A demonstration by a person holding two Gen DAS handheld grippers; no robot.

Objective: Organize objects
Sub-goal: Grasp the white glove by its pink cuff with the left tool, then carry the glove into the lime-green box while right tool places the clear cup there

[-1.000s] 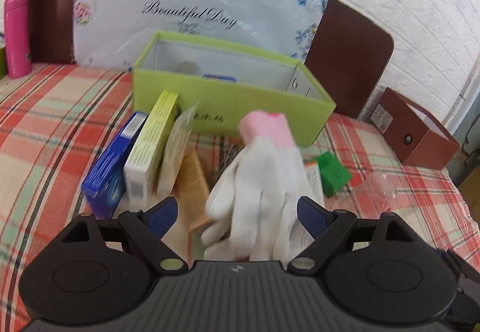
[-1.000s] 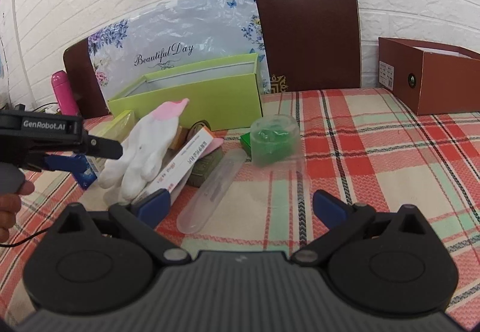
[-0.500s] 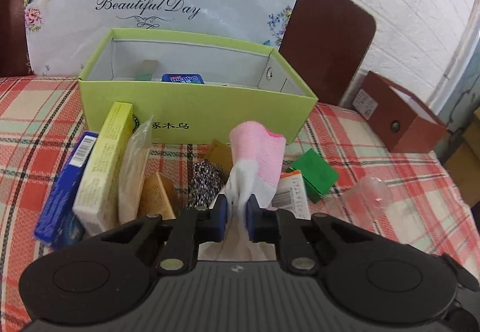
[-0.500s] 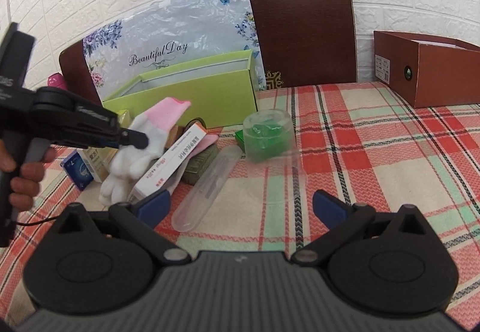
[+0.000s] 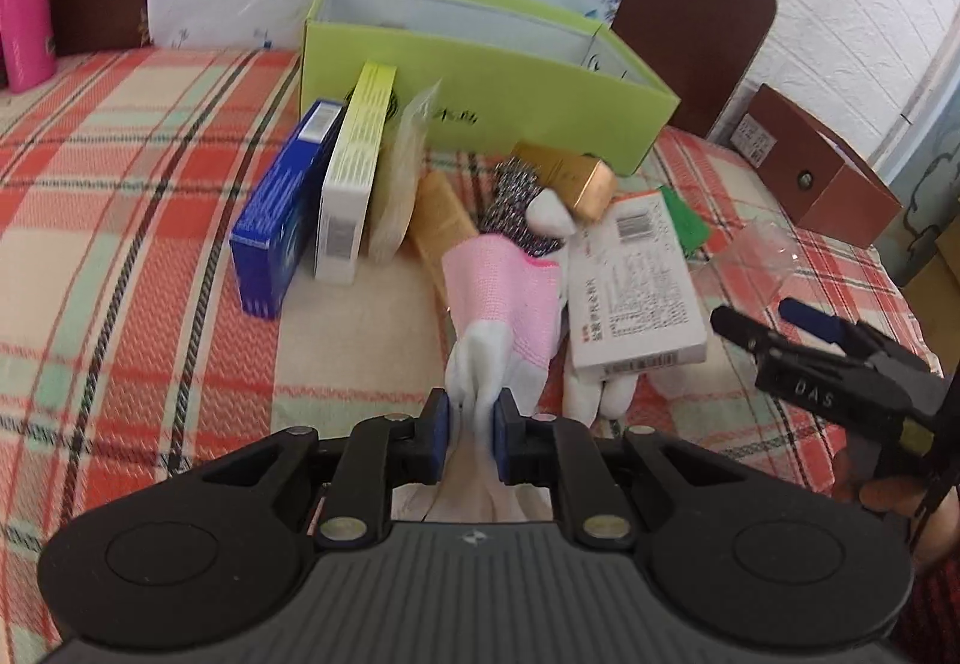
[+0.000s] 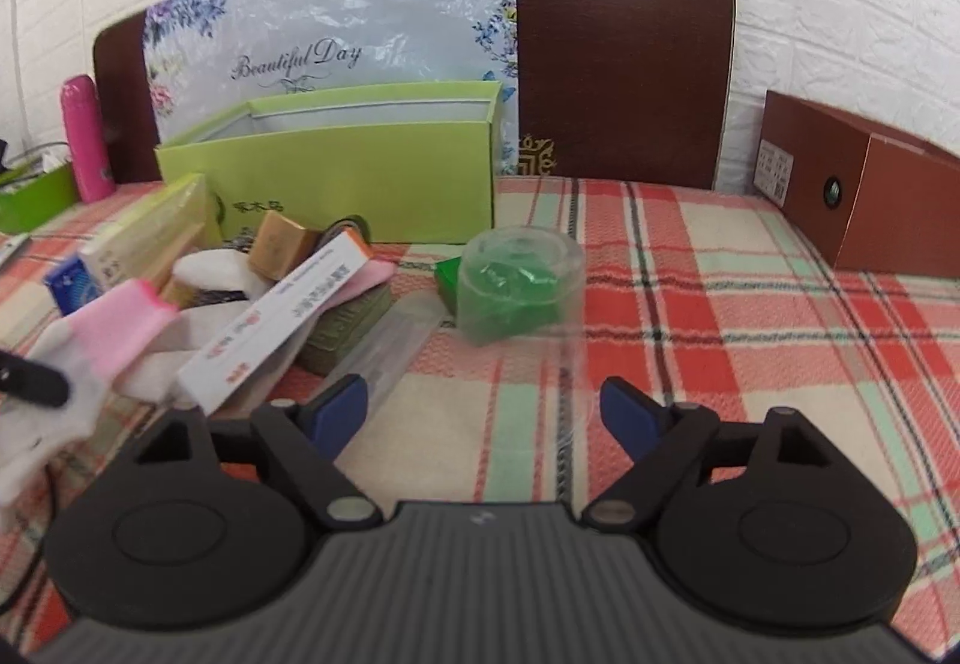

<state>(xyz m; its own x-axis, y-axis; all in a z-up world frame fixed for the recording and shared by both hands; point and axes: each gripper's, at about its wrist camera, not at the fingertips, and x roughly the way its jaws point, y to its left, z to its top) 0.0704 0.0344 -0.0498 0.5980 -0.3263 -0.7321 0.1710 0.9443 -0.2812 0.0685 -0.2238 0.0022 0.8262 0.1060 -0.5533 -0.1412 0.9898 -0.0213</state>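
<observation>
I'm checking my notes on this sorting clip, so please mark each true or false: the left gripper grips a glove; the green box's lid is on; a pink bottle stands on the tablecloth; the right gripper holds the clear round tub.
1. The left gripper grips a glove. True: its pads pinch the white part below the pink cuff.
2. The green box has its lid on. False: it is open at the top.
3. A pink bottle stands on the tablecloth. True.
4. The right gripper holds the clear round tub. False: its jaws are closing but nothing is between them, and the tub sits ahead on the cloth.
</observation>
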